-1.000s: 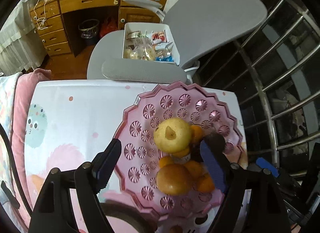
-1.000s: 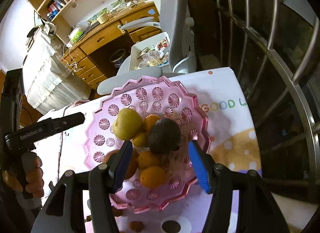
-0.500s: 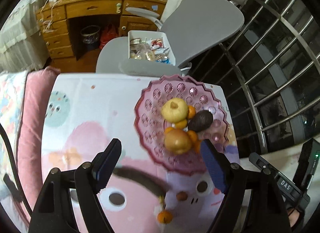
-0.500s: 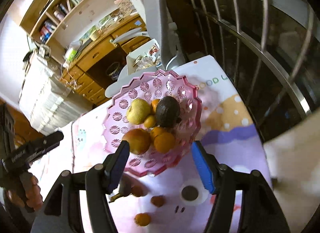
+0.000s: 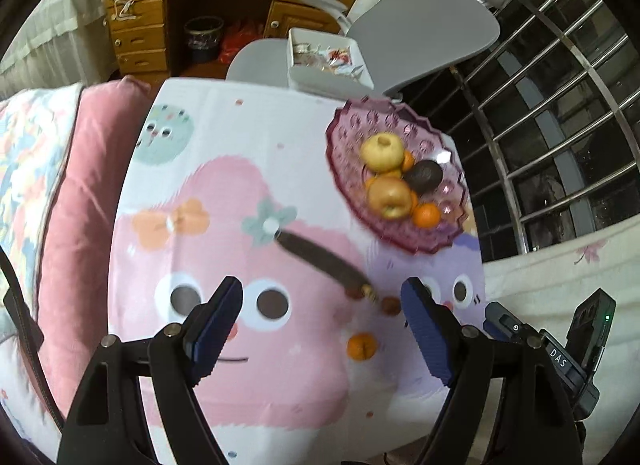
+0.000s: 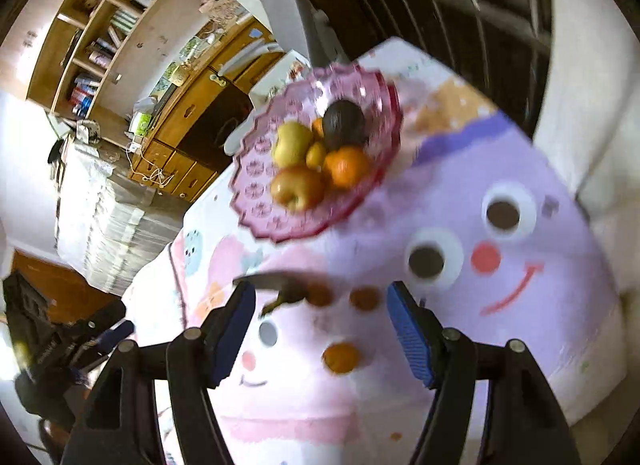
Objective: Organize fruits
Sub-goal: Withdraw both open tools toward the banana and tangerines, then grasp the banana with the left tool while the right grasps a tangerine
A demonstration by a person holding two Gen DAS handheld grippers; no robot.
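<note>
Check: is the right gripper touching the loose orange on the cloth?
Apart. The right wrist view shows the right gripper open, with cloth visible between both pads and the orange.

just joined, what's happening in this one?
A person is sorting fruit with two tools. The left hand-held gripper and right hand-held gripper are both open and empty above the cartoon tablecloth. The pink fruit plate already holds apples, oranges and a dark avocado. A loose orange, a few small brown fruits and a darkened banana lie on the cloth.
</note>
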